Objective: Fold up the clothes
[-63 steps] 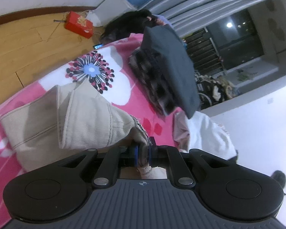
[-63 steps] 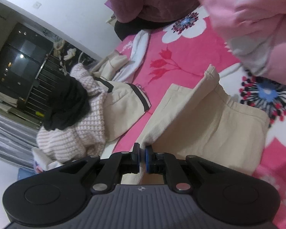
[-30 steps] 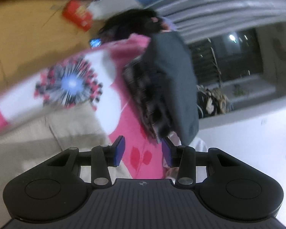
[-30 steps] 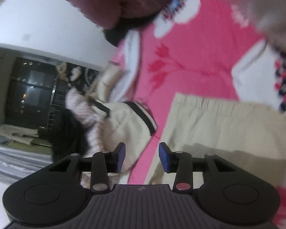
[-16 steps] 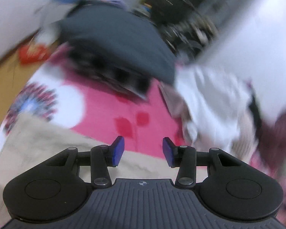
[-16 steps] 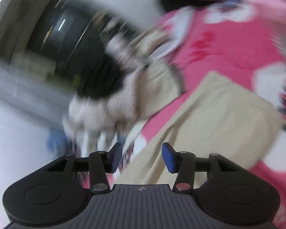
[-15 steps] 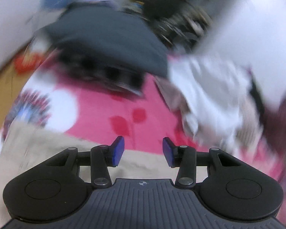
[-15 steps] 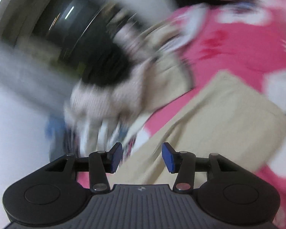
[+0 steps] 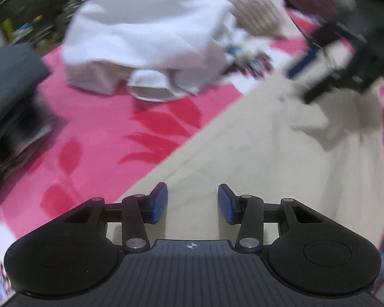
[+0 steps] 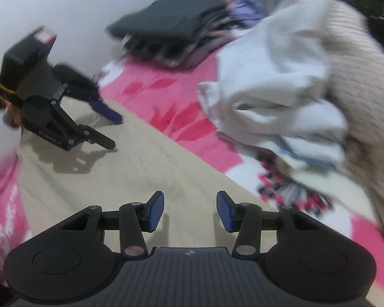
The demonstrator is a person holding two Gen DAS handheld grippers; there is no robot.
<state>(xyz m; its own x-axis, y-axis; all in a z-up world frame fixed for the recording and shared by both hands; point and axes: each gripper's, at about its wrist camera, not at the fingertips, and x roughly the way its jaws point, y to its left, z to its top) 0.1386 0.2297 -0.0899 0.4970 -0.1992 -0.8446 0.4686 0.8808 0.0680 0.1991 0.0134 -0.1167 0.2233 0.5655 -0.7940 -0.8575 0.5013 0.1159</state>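
A beige folded garment [image 9: 256, 153] lies flat on the pink flowered bed cover [image 9: 94, 117]. It also shows in the right wrist view [image 10: 130, 163]. My left gripper [image 9: 192, 202] is open and empty, low over one end of the garment. My right gripper [image 10: 189, 211] is open and empty, low over the other end. Each gripper shows in the other's view: the right one [image 9: 327, 76] blurred at the upper right, the left one [image 10: 110, 128] at the left, both open over the beige cloth.
A heap of white cloth [image 9: 151, 41] and a ribbed beige knit [image 10: 358, 89] lie beyond the garment. A stack of folded dark clothes [image 10: 171, 23] sits further back; it also shows at the left edge of the left wrist view [image 9: 10, 81].
Both grippers let go of the beige garment and opened. Both then swung round fast over the bed and now face each other across the flat garment.
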